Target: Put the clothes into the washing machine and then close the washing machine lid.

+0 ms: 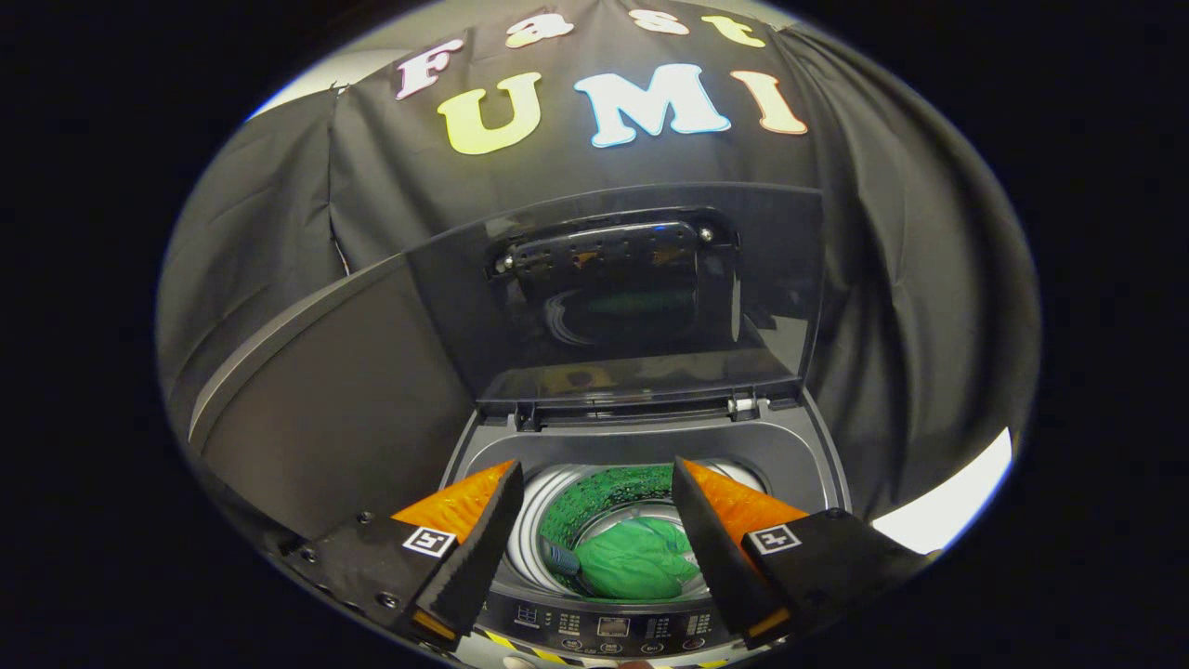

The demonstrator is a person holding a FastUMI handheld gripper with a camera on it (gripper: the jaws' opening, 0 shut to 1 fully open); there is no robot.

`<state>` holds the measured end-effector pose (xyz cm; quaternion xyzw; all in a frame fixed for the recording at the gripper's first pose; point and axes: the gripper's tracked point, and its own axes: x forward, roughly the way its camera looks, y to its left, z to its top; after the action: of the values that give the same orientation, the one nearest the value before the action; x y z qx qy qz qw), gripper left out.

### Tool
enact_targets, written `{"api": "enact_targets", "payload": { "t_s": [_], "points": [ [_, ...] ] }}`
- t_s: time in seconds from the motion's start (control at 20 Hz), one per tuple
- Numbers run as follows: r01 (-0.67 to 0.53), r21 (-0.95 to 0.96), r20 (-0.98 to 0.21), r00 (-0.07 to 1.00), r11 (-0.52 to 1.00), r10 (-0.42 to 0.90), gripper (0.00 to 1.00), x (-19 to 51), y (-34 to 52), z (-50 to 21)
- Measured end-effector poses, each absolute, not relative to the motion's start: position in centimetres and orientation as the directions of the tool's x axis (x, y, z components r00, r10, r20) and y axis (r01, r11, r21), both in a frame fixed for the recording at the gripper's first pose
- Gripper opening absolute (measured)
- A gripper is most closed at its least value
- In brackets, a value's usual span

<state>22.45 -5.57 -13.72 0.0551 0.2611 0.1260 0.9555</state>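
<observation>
One garment: a green cloth (636,562), soft and crumpled into a rounded heap, lies at the bottom of the drum, seen through the gap between the two fingers and below them.
Drum (594,506): a round tub with a perforated wall that picks up a green tint from the cloth; a small dark ribbed piece (560,557) sits just beside the cloth, and what it is cannot be told.
Washing machine (790,455): a top loader with a dark grey, smooth plastic deck around the round opening; the control panel (613,632) with its buttons runs along the near edge, under the fingertips.
Lid (632,297): stands upright beyond the opening, hinged along the far edge of the deck; a broad flat panel, glossy and partly see-through, with a dark handle bar near its top edge.
Gripper (594,544): fingers spread wide, holding nothing, poised above the near side of the opening.
Key relation: the lid lies straight ahead of and above the fingers, its long axis running crosswise to them, so closing it looks to need a reach over the open drum to the top edge and a pull down towards the panel.
Task stage: clothes appear loaded; lid not yet closed.
</observation>
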Motion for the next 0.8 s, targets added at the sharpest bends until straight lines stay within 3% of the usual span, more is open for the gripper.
{"api": "enact_targets", "payload": {
  "t_s": [0.8],
  "points": [
    [-0.199, 0.075, -0.210, 0.955, 0.977, 0.211, 0.98, 26.4, -5.9, -1.4]
  ]
}}
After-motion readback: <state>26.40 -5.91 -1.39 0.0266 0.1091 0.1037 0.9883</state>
